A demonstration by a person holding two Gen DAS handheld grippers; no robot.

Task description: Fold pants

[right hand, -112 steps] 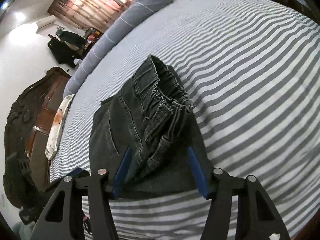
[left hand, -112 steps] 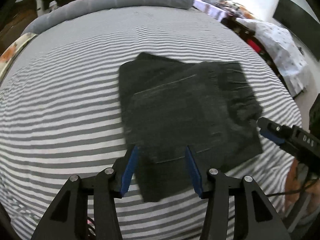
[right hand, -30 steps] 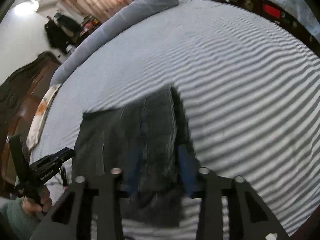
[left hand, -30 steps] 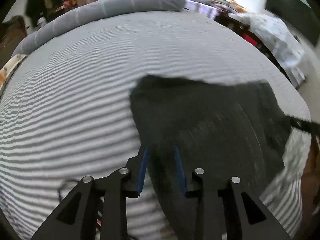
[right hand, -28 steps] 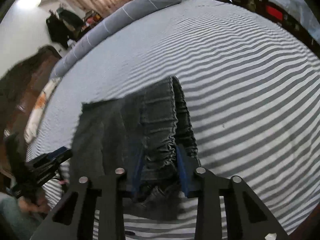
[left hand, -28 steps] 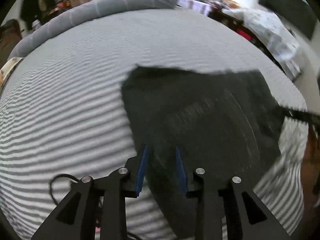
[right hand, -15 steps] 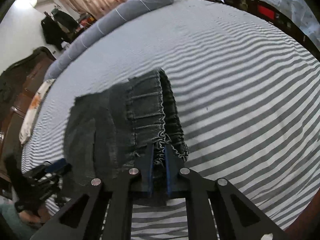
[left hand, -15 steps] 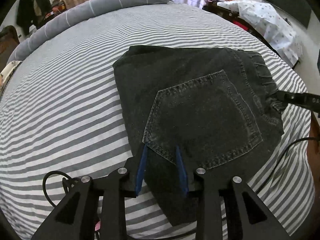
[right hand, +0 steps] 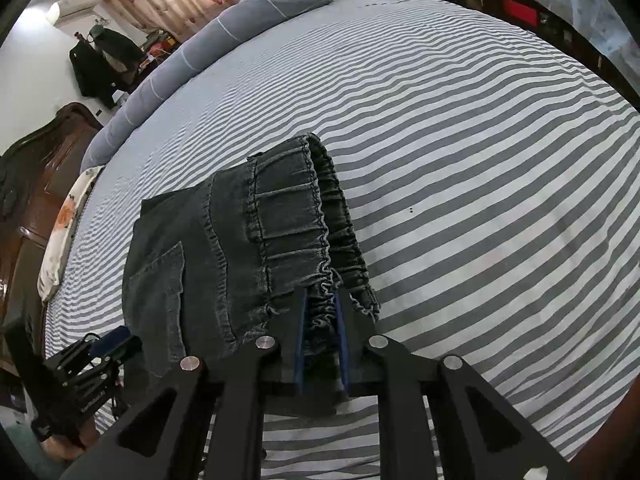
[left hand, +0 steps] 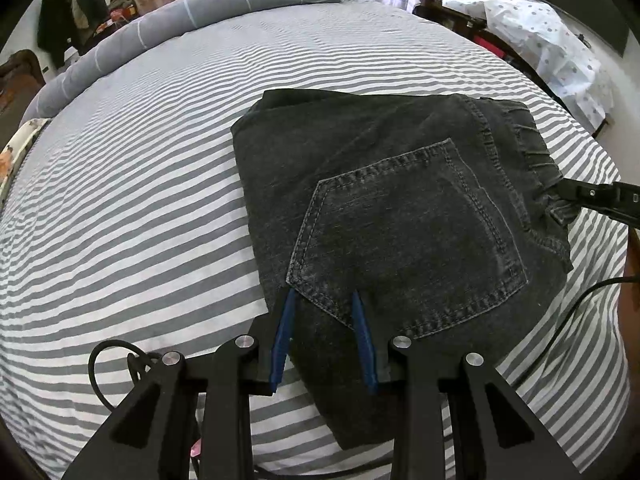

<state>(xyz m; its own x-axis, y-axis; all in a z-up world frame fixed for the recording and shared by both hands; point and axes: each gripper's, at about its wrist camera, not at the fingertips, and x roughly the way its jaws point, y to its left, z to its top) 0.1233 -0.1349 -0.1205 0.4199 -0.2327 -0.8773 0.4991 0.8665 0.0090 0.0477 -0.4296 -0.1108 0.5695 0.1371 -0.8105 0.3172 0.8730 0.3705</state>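
Note:
Dark grey denim pants point(left hand: 400, 208) lie folded into a rough square on the striped bed, back pocket up. My left gripper point(left hand: 323, 298) sits at the near left edge of the pants, its blue pads part closed around the fabric edge. My right gripper point(right hand: 320, 300) is shut on the gathered elastic waistband point(right hand: 296, 216) at the pants' right end; it also shows in the left wrist view point(left hand: 596, 196). The left gripper shows in the right wrist view point(right hand: 108, 344).
The grey-and-white striped bed sheet point(left hand: 140, 200) spreads all around. A long grey bolster point(left hand: 192, 20) lies along the far edge. Dark wooden headboard point(right hand: 36, 176) at left, cluttered furniture point(left hand: 552, 40) at far right. A black cable point(left hand: 116, 356) lies near my left gripper.
The pants have settled flat. My right gripper closed onto the waistband. My left gripper narrowed from wide open and sits at the pants' near edge.

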